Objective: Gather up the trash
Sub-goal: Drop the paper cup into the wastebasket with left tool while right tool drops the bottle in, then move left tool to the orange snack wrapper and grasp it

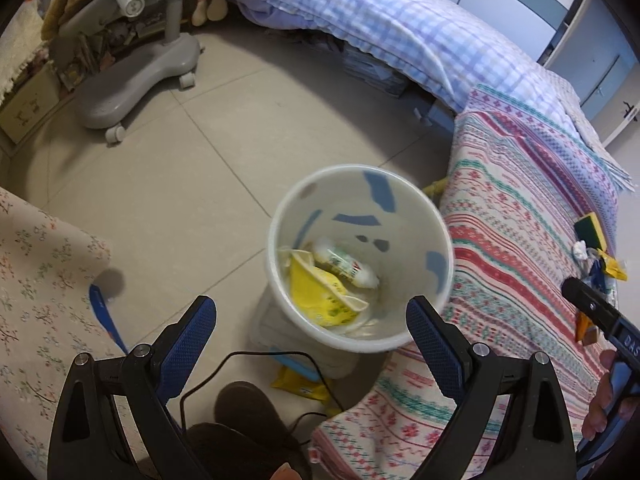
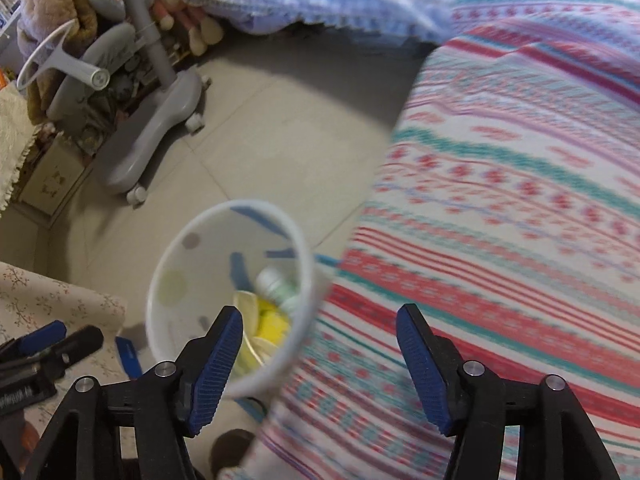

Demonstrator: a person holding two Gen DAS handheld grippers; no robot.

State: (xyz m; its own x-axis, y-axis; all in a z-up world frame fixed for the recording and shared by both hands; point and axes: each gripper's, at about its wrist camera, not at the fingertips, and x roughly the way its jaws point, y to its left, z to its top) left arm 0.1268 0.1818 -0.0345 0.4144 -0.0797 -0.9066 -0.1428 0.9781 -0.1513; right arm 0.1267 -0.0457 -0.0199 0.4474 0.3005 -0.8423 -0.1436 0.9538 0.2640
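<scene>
A white trash bin (image 1: 416, 200) with blue marks stands on the tiled floor beside the bed; it also shows in the right wrist view (image 2: 168, 264). Inside lie a yellow wrapper (image 1: 316, 292) and a white-green packet (image 1: 344, 264). My left gripper (image 1: 312, 332) is open and empty, just above the bin's near rim. My right gripper (image 2: 320, 352) is open and empty, over the bin's right edge and the striped blanket (image 2: 500, 200). Loose trash (image 1: 600, 264) and a yellow-green sponge (image 1: 590, 226) lie on the blanket at the right. A yellow packet (image 1: 300, 386) lies on the floor by the bin.
A grey wheeled chair base (image 1: 132, 80) stands at the far left. A bed with a checked blue quilt (image 1: 380, 20) runs across the back. A floral-covered surface (image 1: 36, 280) is at the left. A black cable (image 1: 256, 364) and a slippered foot (image 1: 248, 408) are below the bin.
</scene>
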